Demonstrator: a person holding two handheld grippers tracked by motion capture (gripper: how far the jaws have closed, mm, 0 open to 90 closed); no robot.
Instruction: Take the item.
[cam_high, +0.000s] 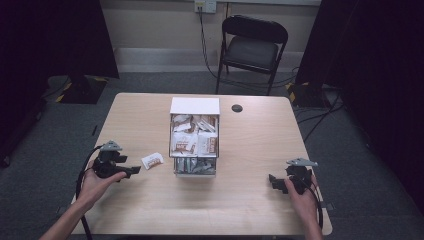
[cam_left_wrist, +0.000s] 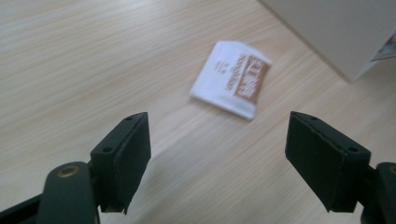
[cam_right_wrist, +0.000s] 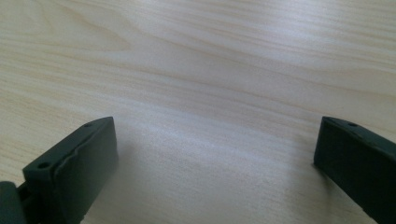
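A small white and brown sachet (cam_high: 152, 160) lies flat on the wooden table (cam_high: 140, 115), just left of the white box. In the left gripper view the sachet (cam_left_wrist: 232, 78) rests a little beyond my left gripper (cam_left_wrist: 218, 158), whose jaws stand wide apart with nothing between them. From the high view my left gripper (cam_high: 134, 170) points right toward the sachet, held in a hand at the table's left. My right gripper (cam_high: 272, 181) sits at the right front, held in the other hand; its jaws (cam_right_wrist: 215, 172) stand open over bare wood.
A white box (cam_high: 194, 106) with open drawers full of several sachets stands mid-table; its side shows in the left gripper view (cam_left_wrist: 341, 32). A dark round grommet (cam_high: 237, 108) sits behind it. A black folding chair (cam_high: 252, 47) stands beyond the table.
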